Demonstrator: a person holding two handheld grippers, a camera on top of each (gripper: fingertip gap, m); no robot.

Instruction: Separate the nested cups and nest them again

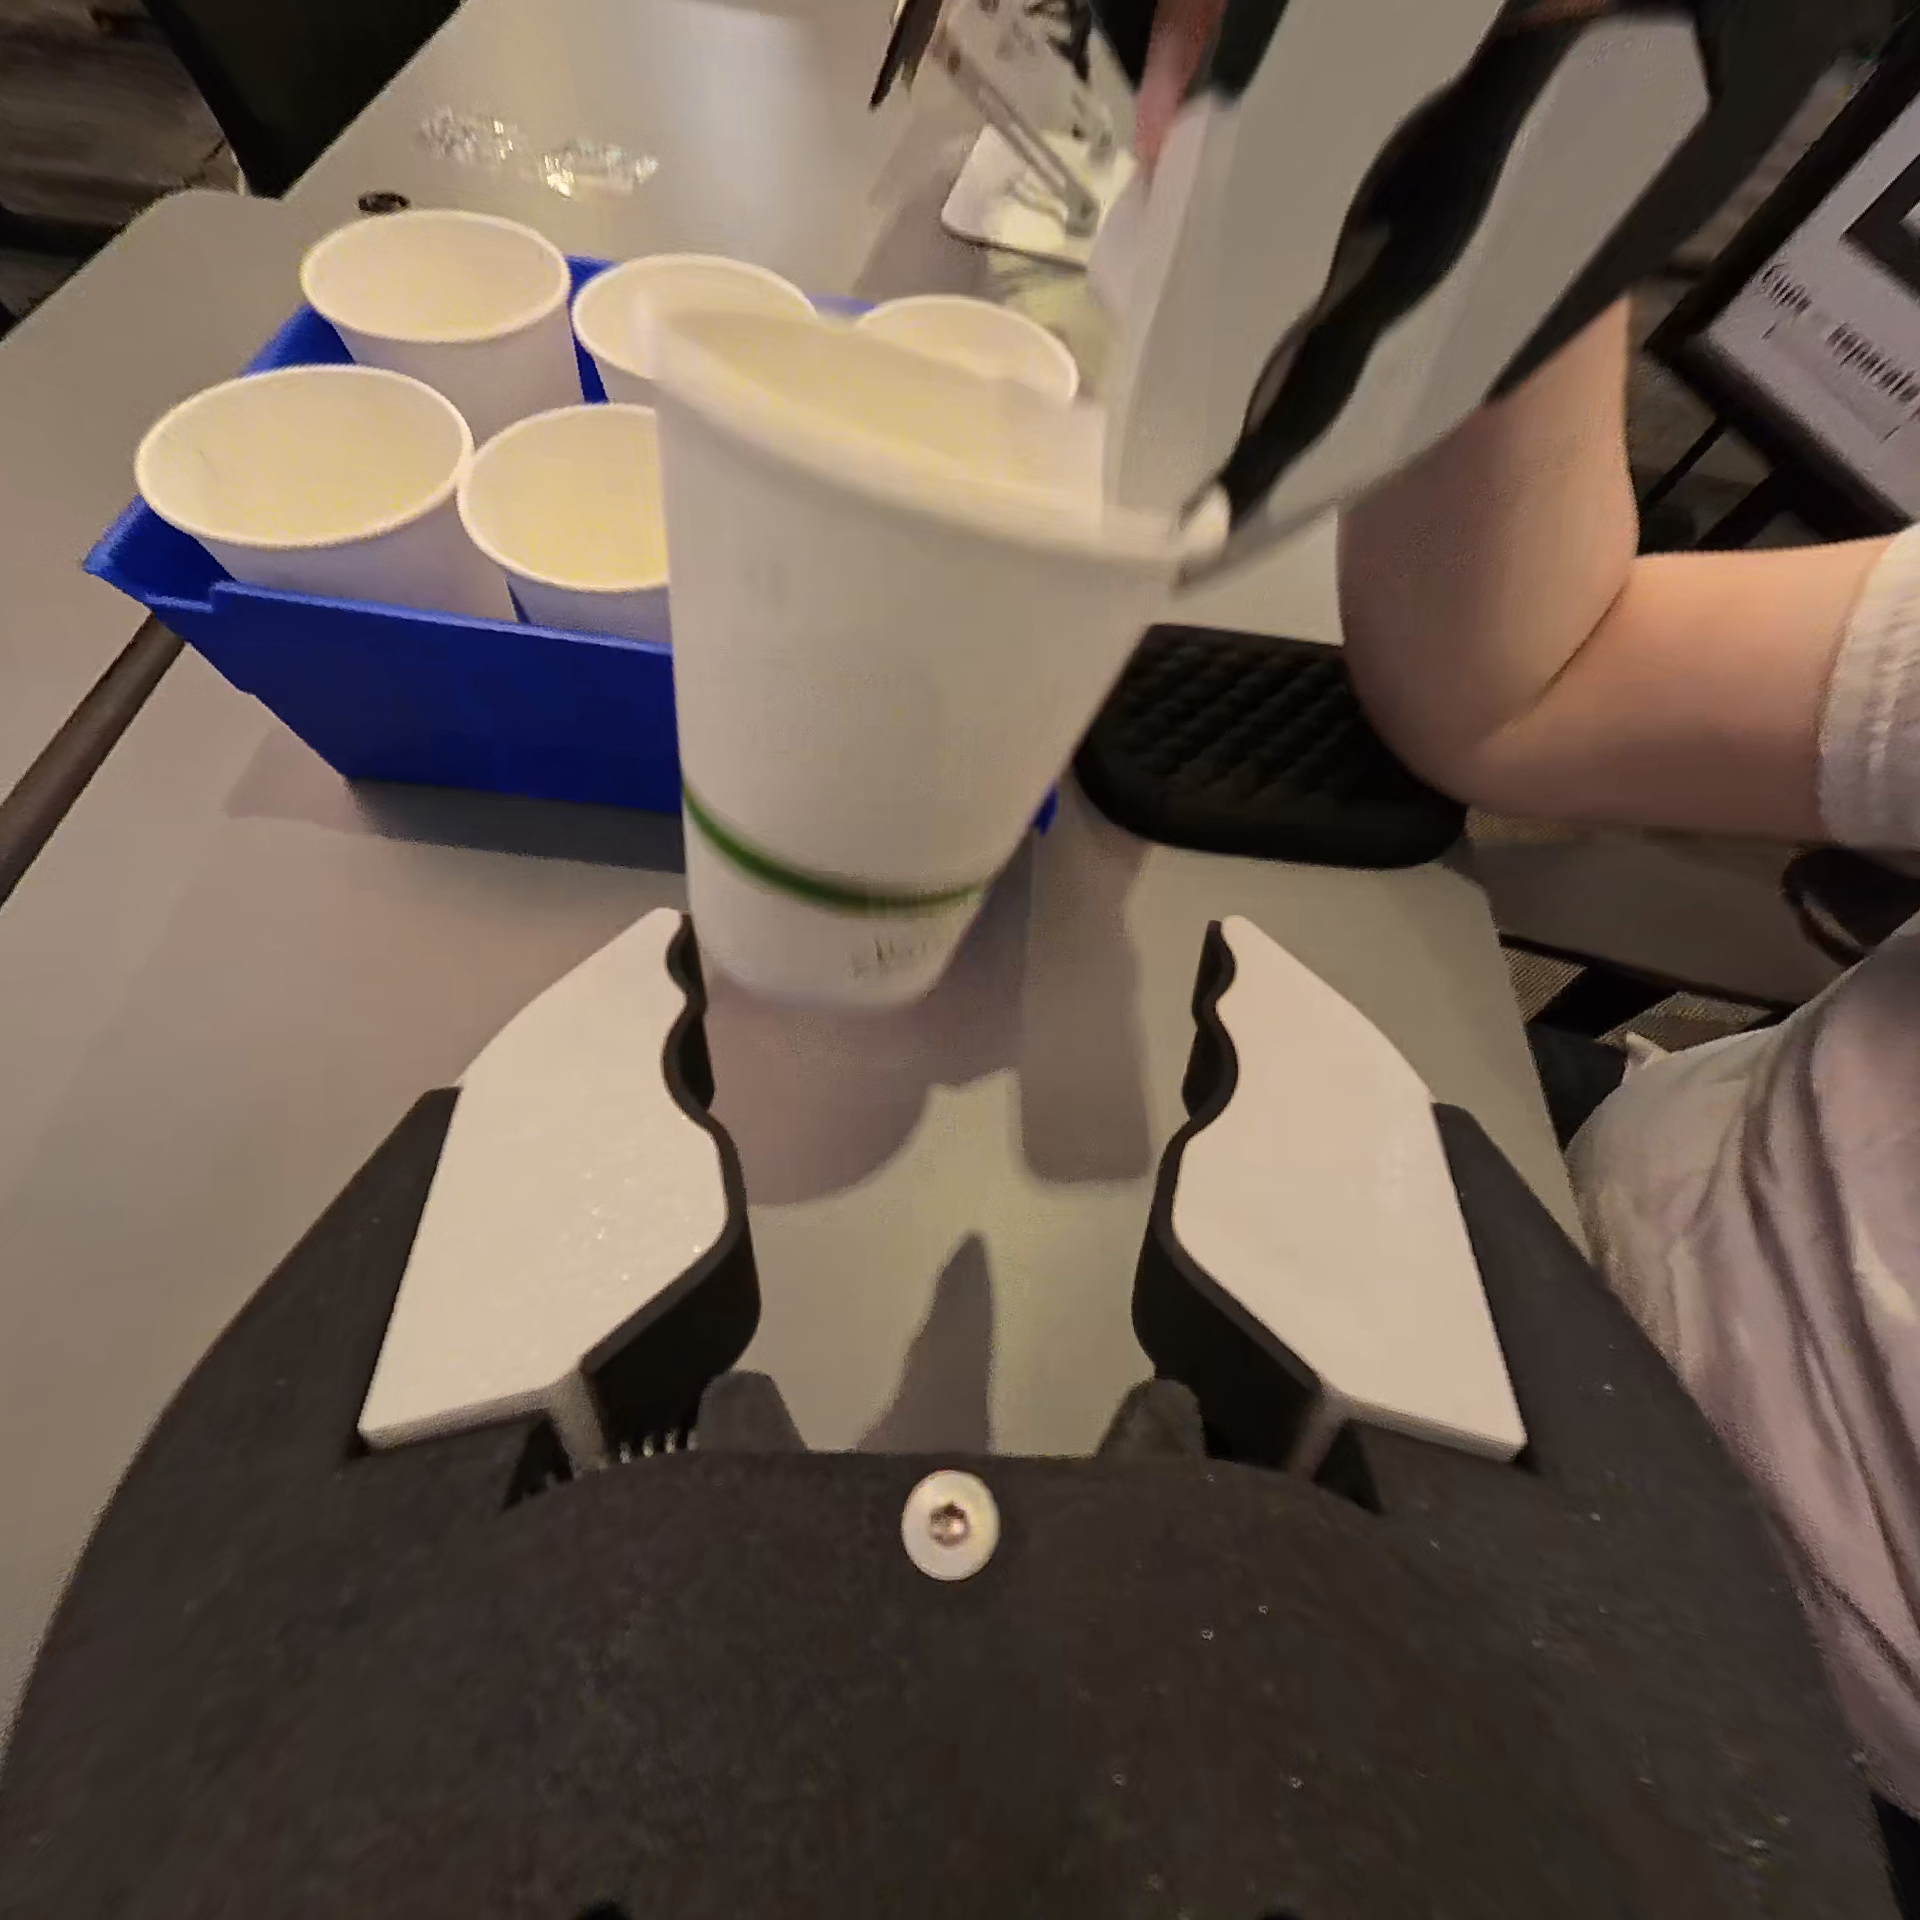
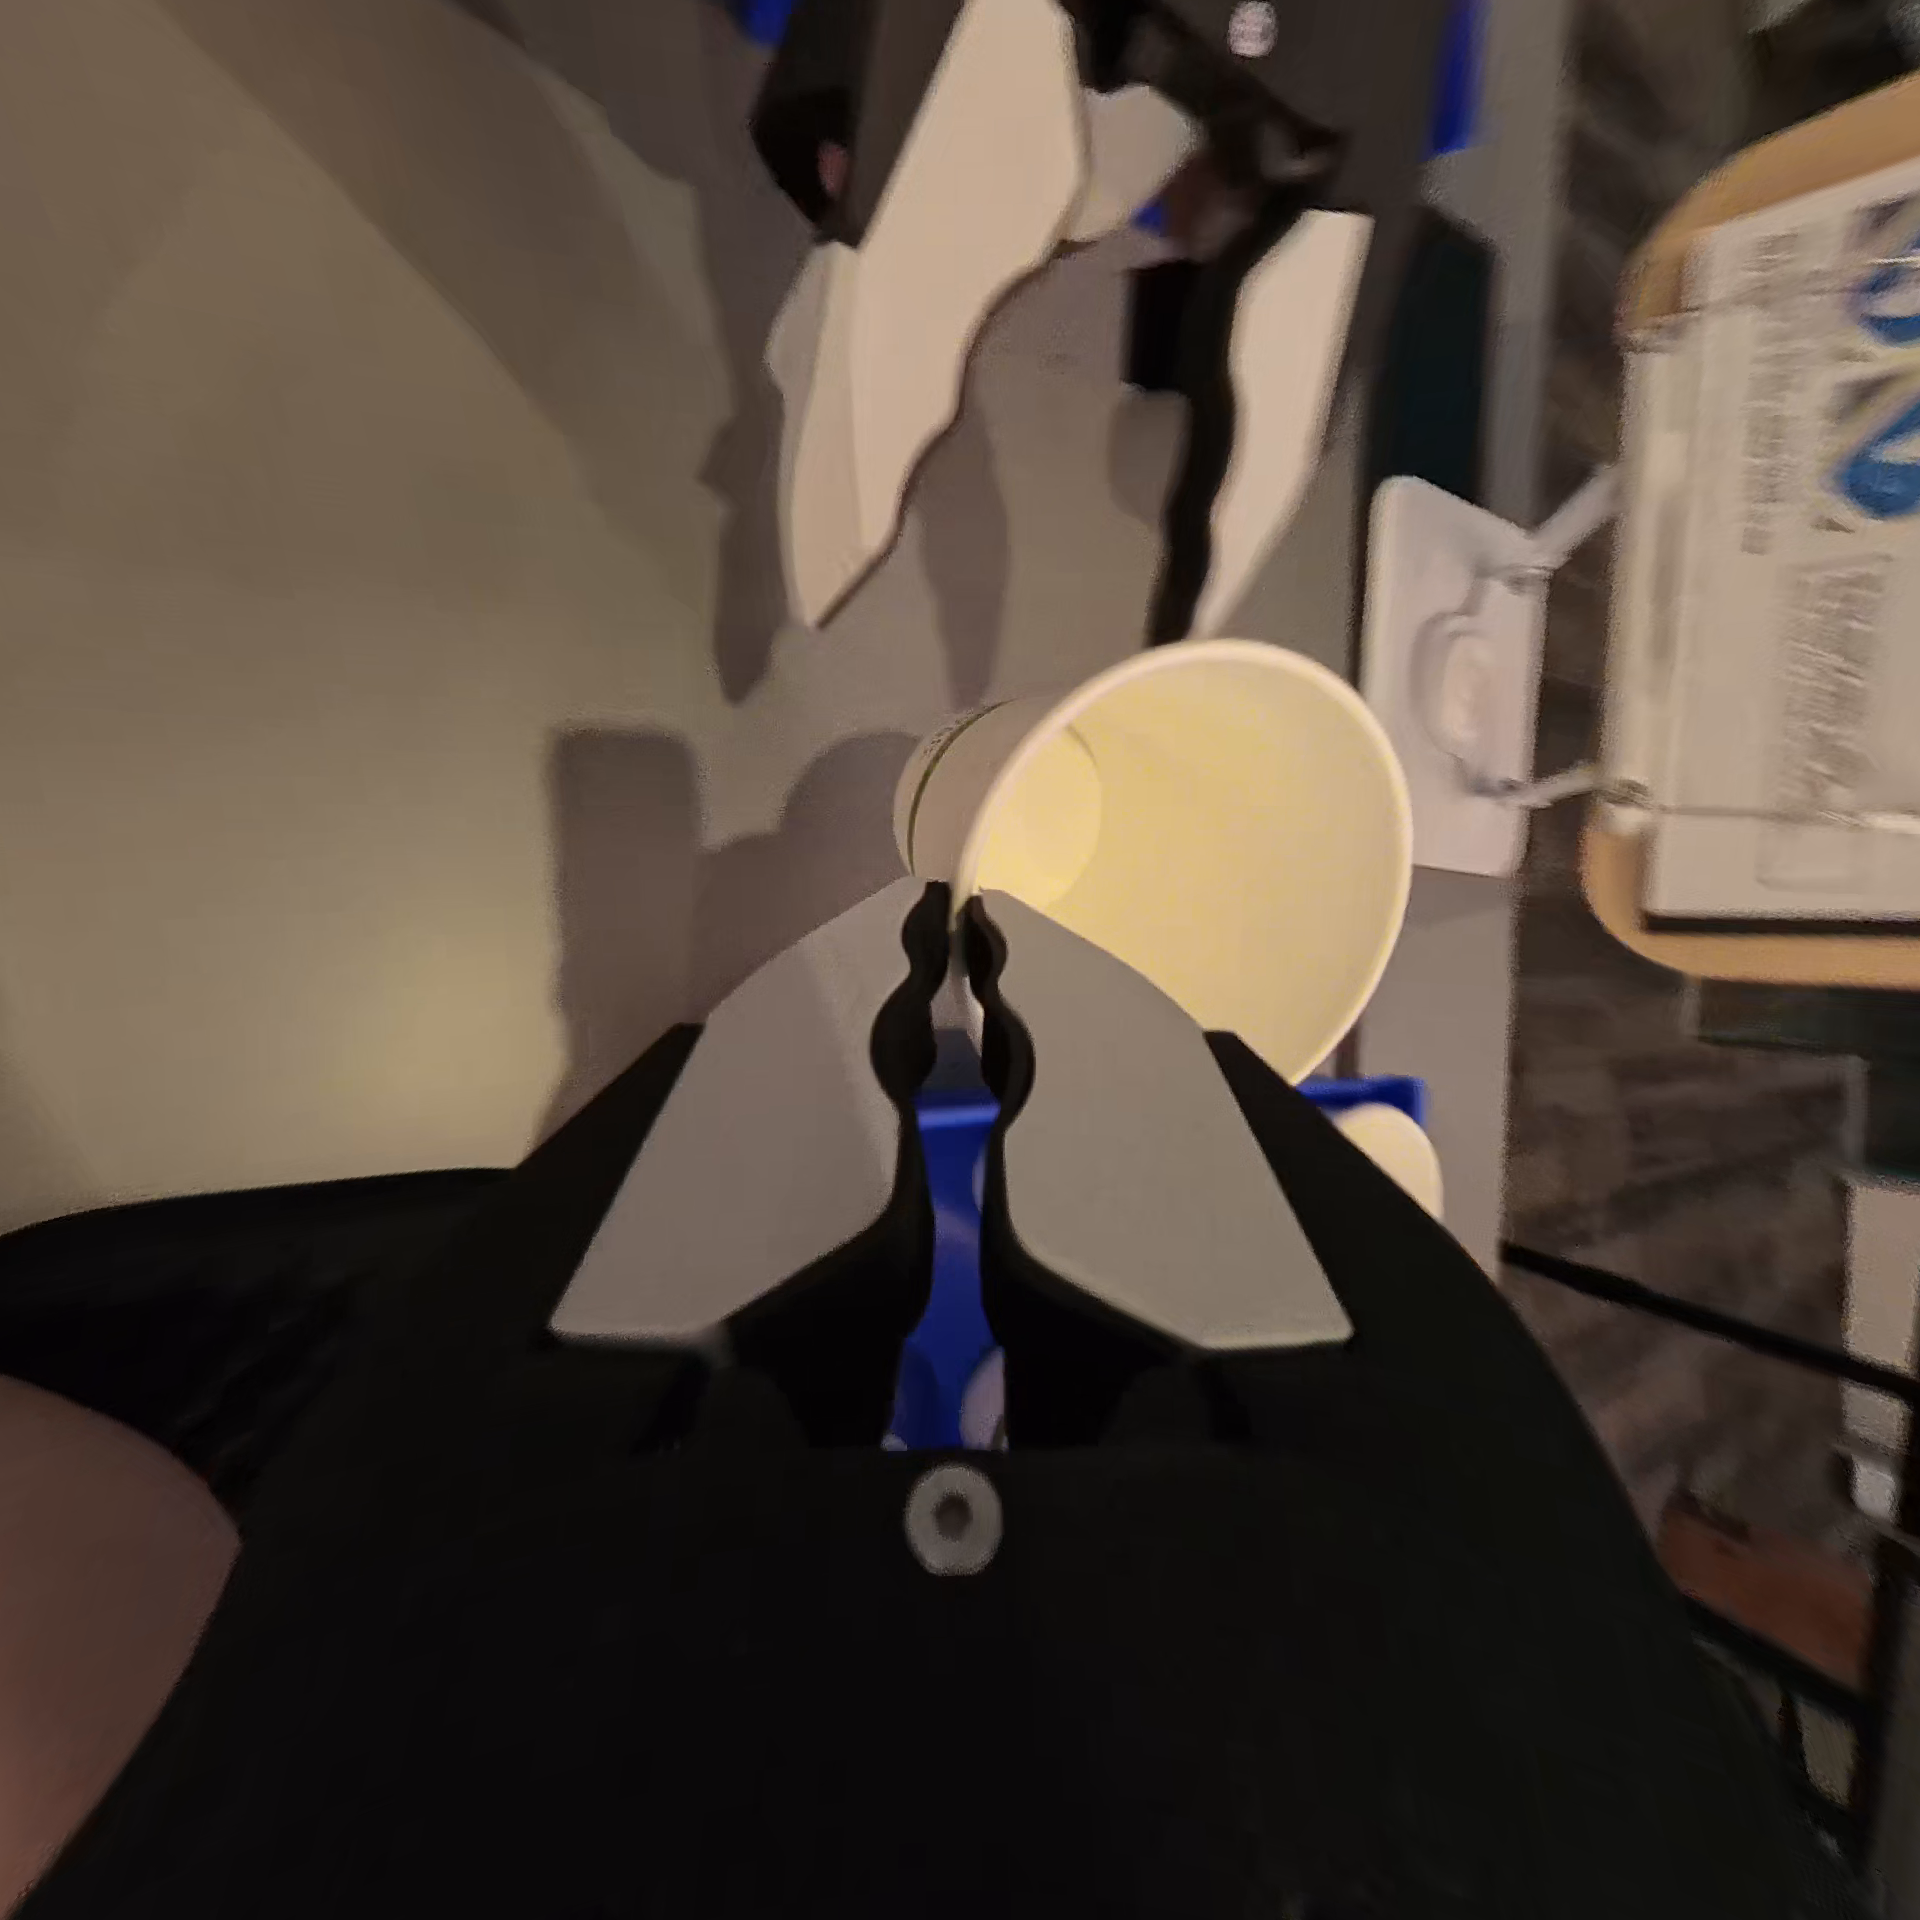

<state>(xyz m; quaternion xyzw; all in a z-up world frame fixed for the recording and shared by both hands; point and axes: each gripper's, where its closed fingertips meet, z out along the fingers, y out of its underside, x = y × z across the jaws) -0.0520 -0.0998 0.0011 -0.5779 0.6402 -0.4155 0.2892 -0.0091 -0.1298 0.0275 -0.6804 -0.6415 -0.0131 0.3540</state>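
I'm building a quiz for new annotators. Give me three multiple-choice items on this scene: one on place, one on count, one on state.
1. Where is the right gripper pinching the held paper cup?
A. rim B. base C. green band

2. How many cups stand in the blue bin?
A. two B. five C. eight

3. How do the left gripper's jaws stand?
A. clamped on the cup B. open C. shut, empty

Answers: 1 A, the jaws close on the rim edge. 2 B, five open cups show in the bin. 3 B, a wide gap separates the jaws.
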